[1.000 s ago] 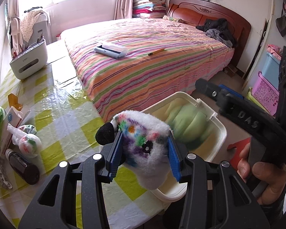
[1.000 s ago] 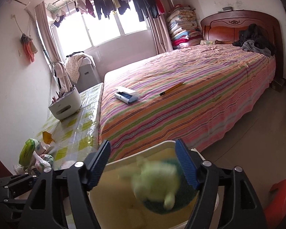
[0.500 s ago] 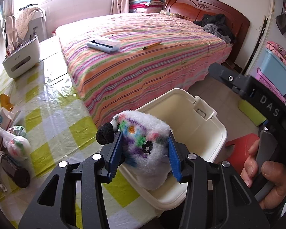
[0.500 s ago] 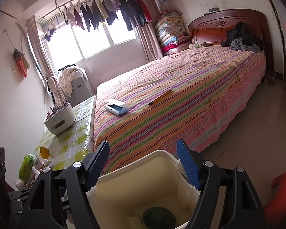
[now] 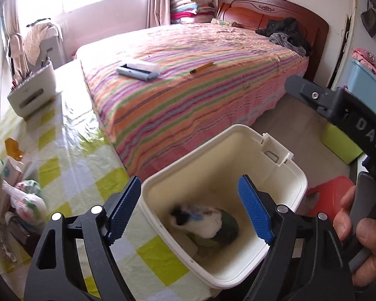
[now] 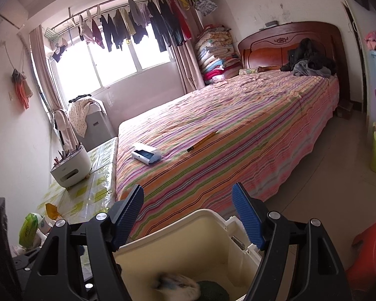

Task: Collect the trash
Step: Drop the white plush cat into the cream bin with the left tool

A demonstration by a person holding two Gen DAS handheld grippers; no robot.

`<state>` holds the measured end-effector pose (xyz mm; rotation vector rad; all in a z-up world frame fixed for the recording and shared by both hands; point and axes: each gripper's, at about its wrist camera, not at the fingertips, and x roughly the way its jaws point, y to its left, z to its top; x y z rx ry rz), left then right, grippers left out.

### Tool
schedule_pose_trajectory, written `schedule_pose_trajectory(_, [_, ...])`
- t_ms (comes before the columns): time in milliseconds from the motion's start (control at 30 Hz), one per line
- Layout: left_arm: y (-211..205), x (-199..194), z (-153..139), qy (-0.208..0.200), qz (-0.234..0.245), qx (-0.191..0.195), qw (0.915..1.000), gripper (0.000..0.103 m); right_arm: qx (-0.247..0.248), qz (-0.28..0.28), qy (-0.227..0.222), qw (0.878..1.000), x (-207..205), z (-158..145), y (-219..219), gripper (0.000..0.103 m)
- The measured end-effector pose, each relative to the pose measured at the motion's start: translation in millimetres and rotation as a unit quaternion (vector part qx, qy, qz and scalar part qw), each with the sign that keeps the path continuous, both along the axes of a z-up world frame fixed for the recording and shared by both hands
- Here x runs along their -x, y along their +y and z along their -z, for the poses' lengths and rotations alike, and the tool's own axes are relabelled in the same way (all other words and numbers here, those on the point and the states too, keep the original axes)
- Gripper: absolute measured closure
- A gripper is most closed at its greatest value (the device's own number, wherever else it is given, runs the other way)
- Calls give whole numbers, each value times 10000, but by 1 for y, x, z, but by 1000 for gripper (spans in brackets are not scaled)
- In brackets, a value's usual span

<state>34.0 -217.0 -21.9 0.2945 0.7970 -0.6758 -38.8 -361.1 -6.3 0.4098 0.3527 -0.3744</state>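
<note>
A cream plastic bin (image 5: 283, 175) stands open at the edge of the checked table. My left gripper (image 5: 189, 185) hangs above it; its jaws are opening and nothing is between the blue pads. Down inside the bin, a fluffy white toy with coloured spots (image 5: 200, 222) shows blurred beside a dark green lump (image 5: 229, 228). In the right wrist view, my right gripper (image 6: 188, 195) is open and empty over the near rim of the bin (image 6: 208, 213), with the toy (image 6: 178, 288) and the green lump (image 6: 213, 292) below it. A hand (image 5: 363, 238) holds the right gripper's handle.
The table (image 5: 70, 165) has a yellow-checked cloth, with packets and bags (image 5: 25, 200) at its left and a white organiser (image 5: 32, 92) further back. On the striped bed (image 5: 213, 80) lie a lint brush (image 5: 137, 70) and a pencil (image 5: 201, 67). A red stool (image 5: 331, 188) and a green box (image 5: 338, 145) stand on the floor.
My left gripper's jaws have spread and the fluffy toy has dropped from them into the bin. A second ago a green thing was falling into the bin. The right view tilted up slightly.
</note>
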Motion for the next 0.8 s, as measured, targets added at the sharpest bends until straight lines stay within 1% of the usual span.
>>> schedule_pose_trajectory(67, [6,0,-3,-52,-33,-23,10000,24,155,27,33,9999,-2,-2,6,32])
schedule_pose_trajectory(200, [25,-5,-9,-59,-209,34,9998,24,294,-9,62,9995,-6,-4,15,32])
schedule_pose_trajectory(267, [36,-8,-11,-58,-319,66,9995,24,303,-69,43,9995,-9,-5,20,32])
schedule_pose_trajectory(400, [59,-13,-15,-93,-515,73,9986,24,355,-187,46,9992,-16,-7,33,27])
schedule_pose_trajectory(600, [99,-20,-17,-105,-806,65,9967,24,420,-398,51,9983,-26,-10,53,27])
schedule_pose_trajectory(800, [138,-28,-18,-130,-1098,19,9939,24,608,-564,87,9965,-38,-11,79,27])
